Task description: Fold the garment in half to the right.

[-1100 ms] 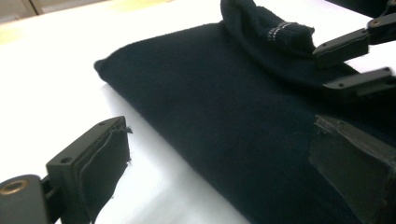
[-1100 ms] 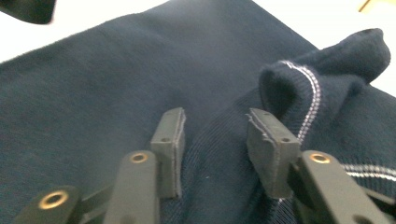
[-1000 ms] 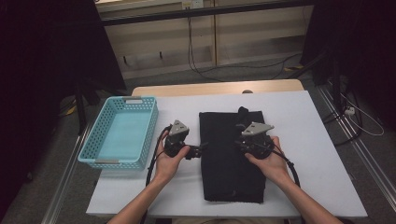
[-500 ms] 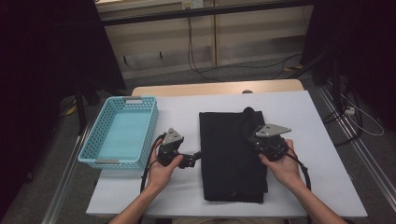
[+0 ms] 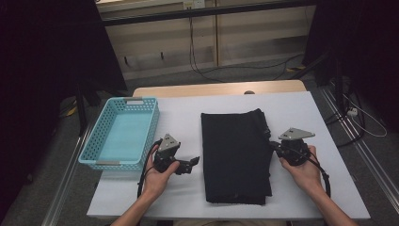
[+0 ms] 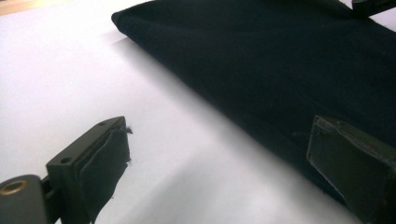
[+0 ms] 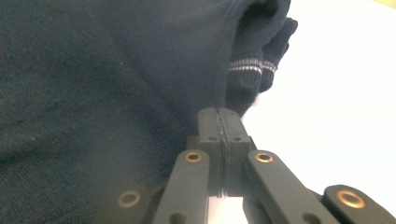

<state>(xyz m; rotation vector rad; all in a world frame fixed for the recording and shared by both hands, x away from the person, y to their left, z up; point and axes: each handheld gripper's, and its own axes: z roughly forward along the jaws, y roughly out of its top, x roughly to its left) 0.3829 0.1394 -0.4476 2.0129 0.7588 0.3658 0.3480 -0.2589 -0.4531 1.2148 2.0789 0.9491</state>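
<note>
A black folded garment (image 5: 235, 155) lies flat in the middle of the white table (image 5: 301, 113). My left gripper (image 5: 192, 164) rests on the table just left of it, open, with bare table between the jaws (image 6: 219, 158) and the garment's edge (image 6: 261, 60) beside the far jaw. My right gripper (image 5: 274, 147) sits at the garment's right edge, pointing left at it. Its jaws (image 7: 219, 114) are shut, pad against pad, and I see no cloth between them. A ribbed cuff with grey stripes (image 7: 245, 65) sticks out of the fold just past the tips.
A light blue plastic basket (image 5: 134, 100) stands at the left of the table, close to my left hand. Bare white table lies to the right of the garment and behind it. Beyond the table are dark floor, cables and wooden panels.
Both hands have drawn apart. The right gripper slid right, off the top of the garment to its right edge. The left gripper shifted a little left and nearer the person.
</note>
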